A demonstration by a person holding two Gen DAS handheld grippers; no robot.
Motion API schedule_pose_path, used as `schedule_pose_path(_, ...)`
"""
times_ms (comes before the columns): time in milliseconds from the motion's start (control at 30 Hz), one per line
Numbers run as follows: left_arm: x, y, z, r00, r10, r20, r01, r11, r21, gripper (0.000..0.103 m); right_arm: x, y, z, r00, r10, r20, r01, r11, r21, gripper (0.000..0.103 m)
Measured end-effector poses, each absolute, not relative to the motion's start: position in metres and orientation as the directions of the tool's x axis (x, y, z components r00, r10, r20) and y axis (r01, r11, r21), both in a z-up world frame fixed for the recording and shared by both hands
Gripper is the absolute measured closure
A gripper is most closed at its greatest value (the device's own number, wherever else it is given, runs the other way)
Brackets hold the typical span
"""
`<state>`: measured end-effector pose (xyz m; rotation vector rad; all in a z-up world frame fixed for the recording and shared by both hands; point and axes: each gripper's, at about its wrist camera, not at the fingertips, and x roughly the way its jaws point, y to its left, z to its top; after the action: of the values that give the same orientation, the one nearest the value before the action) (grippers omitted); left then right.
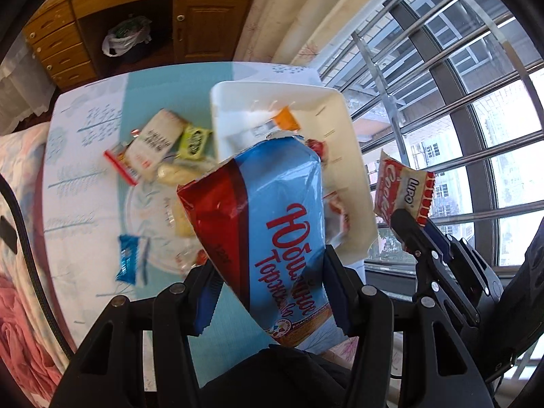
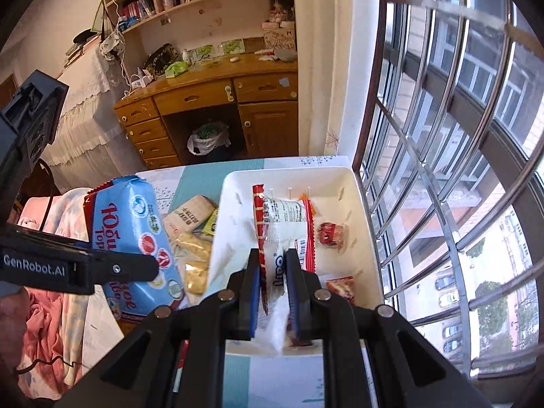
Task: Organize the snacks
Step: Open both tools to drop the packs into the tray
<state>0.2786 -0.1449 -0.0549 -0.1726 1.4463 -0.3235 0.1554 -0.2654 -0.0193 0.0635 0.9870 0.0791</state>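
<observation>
Blue packet (image 1: 272,224) above white bin (image 1: 353,183) rim

The white bin (image 2: 353,183) stands on the table (image 1: 85,176) against the window bars (image 2: 425,176), so no way in exists from that side. Its far half lies mostly bare, with only an orange packet (image 1: 287,119) near the far wall; the near half is taken by a small red-wrapped snack (image 2: 329,234) and another red packet (image 2: 341,287). From above the bin is unblocked except where the red-and-white wafer packet (image 2: 282,224) hangs over it. Left of the bin, a loose heap of snacks (image 1: 159,142) crowds the table right up to the bin's wall. The blue biscuit bag (image 1: 272,224) hangs over that heap and the bin's left rim. Beyond the bin a strip of table stays free.
</observation>
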Motion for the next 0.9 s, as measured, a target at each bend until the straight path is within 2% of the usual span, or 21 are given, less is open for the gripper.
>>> schedule_pose_path(333,0.322,-0.201,-0.095,0.057,-0.306,-0.950,0.078,0.950,-0.302,0.049,0.200,-0.312,-0.045,0.450,0.165,-0.877,-0.094,0.986,0.137,0.089)
schedule_pose_path(600,0.346,-0.211,-0.124,0.049,-0.291,-0.955,0.029,0.957,-0.290,0.048,0.225,-0.328,-0.066,0.381,0.229,-0.896,-0.140,0.972,0.189,0.089)
schedule_pose_path(633,0.347,-0.211,-0.127,0.047,-0.299,-0.953,0.019,0.954,-0.298,0.047,0.228,-0.329,-0.069,0.374,0.234,-0.897,-0.141,0.971,0.195,0.089)
schedule_pose_path(700,0.350,-0.210,-0.127,0.063,-0.320,-0.945,0.010,0.947,-0.320,0.036,0.231,-0.332,-0.074,0.359,0.247,-0.900,-0.139,0.968,0.210,0.089)
schedule_pose_path(733,0.352,-0.209,-0.125,0.081,-0.323,-0.943,0.014,0.946,-0.323,0.027,0.232,-0.333,-0.076,0.357,0.248,-0.901,-0.135,0.968,0.213,0.089)
schedule_pose_path(900,0.355,-0.207,-0.114,0.142,-0.305,-0.942,0.022,0.952,-0.305,0.025,0.236,-0.340,-0.084,0.329,0.270,-0.905,-0.113,0.963,0.247,0.087)
